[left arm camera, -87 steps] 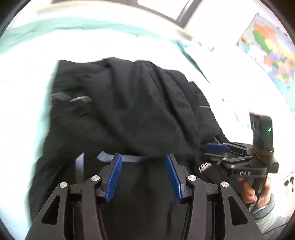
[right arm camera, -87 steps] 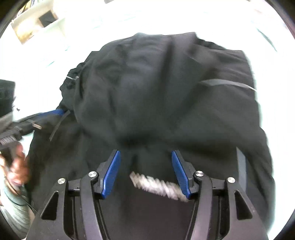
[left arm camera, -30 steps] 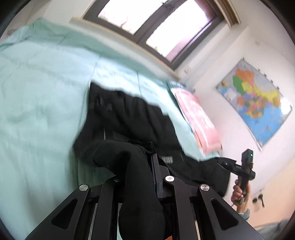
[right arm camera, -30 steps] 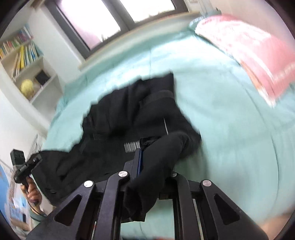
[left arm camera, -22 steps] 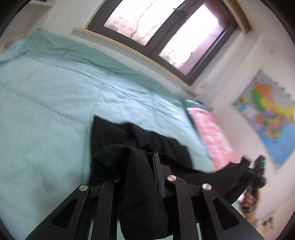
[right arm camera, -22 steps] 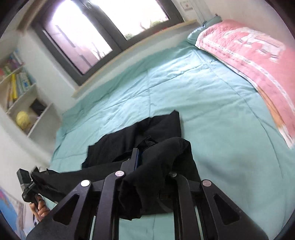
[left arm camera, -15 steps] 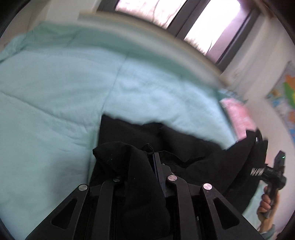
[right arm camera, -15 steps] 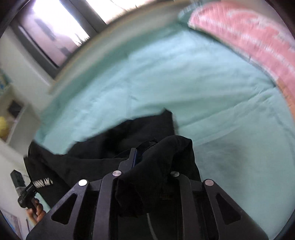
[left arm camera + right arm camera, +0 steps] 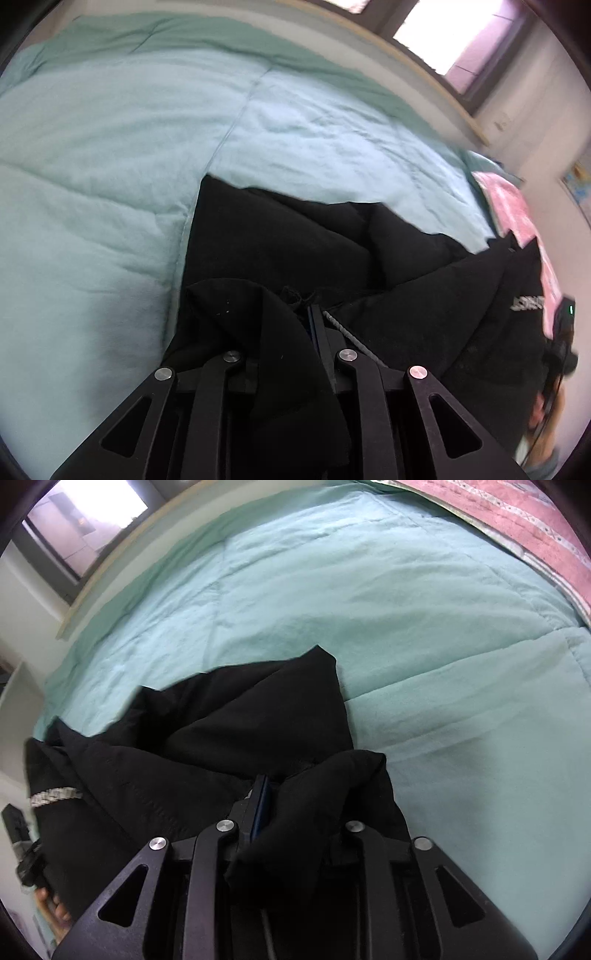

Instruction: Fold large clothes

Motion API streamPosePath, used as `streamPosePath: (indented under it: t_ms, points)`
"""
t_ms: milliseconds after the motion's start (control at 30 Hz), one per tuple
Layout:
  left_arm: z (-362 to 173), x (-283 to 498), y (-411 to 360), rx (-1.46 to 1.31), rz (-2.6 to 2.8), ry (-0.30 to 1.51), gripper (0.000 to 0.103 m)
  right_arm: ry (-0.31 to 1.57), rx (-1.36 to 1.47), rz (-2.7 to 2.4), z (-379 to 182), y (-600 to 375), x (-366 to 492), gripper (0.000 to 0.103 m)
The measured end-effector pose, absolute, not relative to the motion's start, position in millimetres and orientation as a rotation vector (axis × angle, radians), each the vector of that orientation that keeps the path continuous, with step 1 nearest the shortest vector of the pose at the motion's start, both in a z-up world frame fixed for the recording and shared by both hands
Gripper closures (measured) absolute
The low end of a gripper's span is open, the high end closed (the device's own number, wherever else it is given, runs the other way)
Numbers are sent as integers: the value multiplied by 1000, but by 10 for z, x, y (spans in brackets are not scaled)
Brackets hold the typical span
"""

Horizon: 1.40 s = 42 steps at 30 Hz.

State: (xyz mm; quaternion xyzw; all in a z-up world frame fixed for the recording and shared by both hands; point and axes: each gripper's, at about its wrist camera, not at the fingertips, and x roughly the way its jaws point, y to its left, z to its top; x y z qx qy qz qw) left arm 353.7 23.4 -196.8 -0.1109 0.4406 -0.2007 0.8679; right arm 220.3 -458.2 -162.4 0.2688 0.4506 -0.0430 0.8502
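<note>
While the black garment (image 9: 280, 240) lay bunched on the bed under both claws about three seconds ago, it is now lifted by its near edge and stretched between them, far end resting on the teal quilt (image 9: 110, 147); since a second ago the cameras have tipped down toward the bed, so my read is the spread-out/lay-flat step is underway, no fold made yet. Left claw (image 9: 310, 317) is clenched tight on a wad of the cloth, fabric draping over its left finger, blue pad barely showing. Right claw (image 9: 273, 794) is likewise clamped on the other end of the edge, cloth bulging over its right finger. A white printed label (image 9: 55, 795) shows on the hanging part. Pink blanket (image 9: 517, 517) lies at the bed's right side, well apart. Window (image 9: 472, 44) behind.
</note>
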Motion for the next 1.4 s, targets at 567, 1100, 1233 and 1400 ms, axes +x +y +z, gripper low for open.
streamPosePath:
  t_ms: [567, 1100, 1233, 1400]
  points:
    - [-1238, 3081, 1025, -193, -591, 811, 22, 752, 360, 30, -869, -4721, 1257, 20]
    - [-1752, 4074, 494, -238, -591, 984, 93, 850, 179, -73, -1495, -4755, 2371, 78]
    - [-1353, 3705, 510, -116, -500, 841, 94, 720, 104, -165, -1079, -4625, 2019, 85]
    - [-757, 3725, 612, -194, -465, 702, 94, 609, -19, -300, -469, -4412, 2158, 86]
